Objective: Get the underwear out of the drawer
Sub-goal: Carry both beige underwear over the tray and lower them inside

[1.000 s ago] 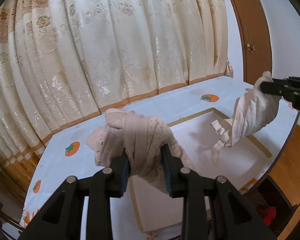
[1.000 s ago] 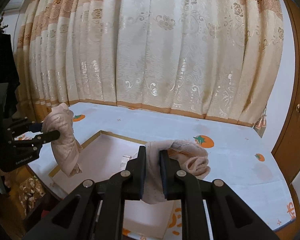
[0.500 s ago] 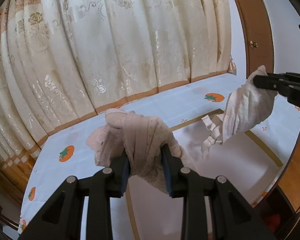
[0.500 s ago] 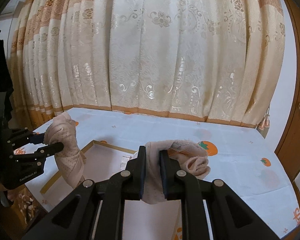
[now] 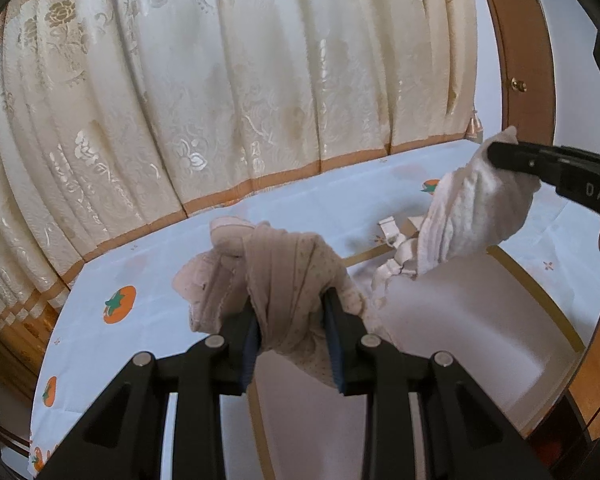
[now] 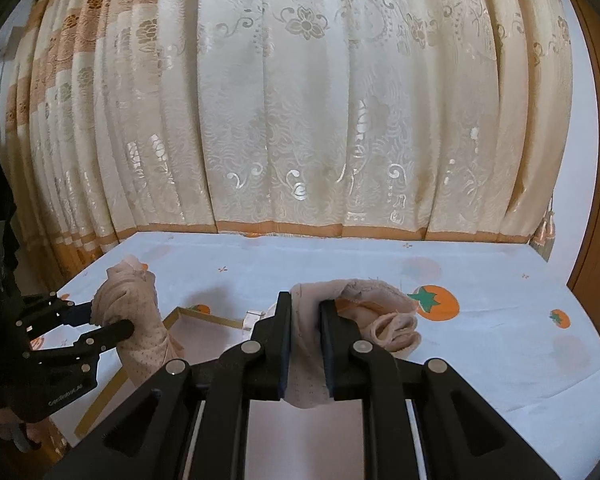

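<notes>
A: What does the left gripper point(image 5: 290, 322) have?

B: It is clamped on a bunched beige dotted fabric undergarment point(image 5: 276, 276), its jaws narrow around the wad. The cloth bulges above the black fingers point(image 5: 240, 334) and a flap hangs below them. In the right wrist view the same left gripper point(image 6: 100, 326) shows at the left edge with that beige dotted bundle point(image 6: 134, 312) wrapped round its tips.

A: And the right gripper point(image 6: 305, 320)?

B: Pinched tight on a pale pink thin fabric undergarment point(image 6: 364, 312), which spills to the right of the jaws in loose rolls. From the left wrist view it reads as a whitish ribbed piece point(image 5: 472, 216) with straps dangling, gripped by the right gripper point(image 5: 500, 156) and held in the air.

A: Where are both pieces?

B: Above the desk with its light blue cloth printed with orange persimmons point(image 6: 480, 320), near a white rectangular panel with a gold border point(image 5: 460, 320). A cream floral curtain point(image 6: 320, 120) hangs behind
</notes>
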Demonstrator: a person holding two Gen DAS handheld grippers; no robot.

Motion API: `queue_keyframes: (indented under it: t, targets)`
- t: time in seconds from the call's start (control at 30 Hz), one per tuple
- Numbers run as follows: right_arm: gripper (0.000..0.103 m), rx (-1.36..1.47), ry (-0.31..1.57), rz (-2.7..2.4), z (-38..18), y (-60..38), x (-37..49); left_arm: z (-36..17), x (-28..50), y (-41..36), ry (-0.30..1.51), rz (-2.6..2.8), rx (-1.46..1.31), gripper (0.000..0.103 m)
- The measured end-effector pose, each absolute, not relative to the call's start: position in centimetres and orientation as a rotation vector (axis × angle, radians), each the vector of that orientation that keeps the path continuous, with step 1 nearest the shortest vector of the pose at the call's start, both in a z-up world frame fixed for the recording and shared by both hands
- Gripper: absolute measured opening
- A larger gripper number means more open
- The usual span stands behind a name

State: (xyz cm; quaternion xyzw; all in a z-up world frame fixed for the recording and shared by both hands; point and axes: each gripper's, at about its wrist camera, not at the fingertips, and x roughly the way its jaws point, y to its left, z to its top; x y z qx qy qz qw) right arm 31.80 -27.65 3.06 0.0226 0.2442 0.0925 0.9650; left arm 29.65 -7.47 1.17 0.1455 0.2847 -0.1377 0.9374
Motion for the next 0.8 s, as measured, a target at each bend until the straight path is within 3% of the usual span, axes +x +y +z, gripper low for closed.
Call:
queue_keyframes:
  t: [0.8]
  targets:
    - [0.015,0.115,0.744,0.154,-4.0,-29.5,36.2,-3.2,35.2,-7.5,0.756,-0.310,0.321,0.029]
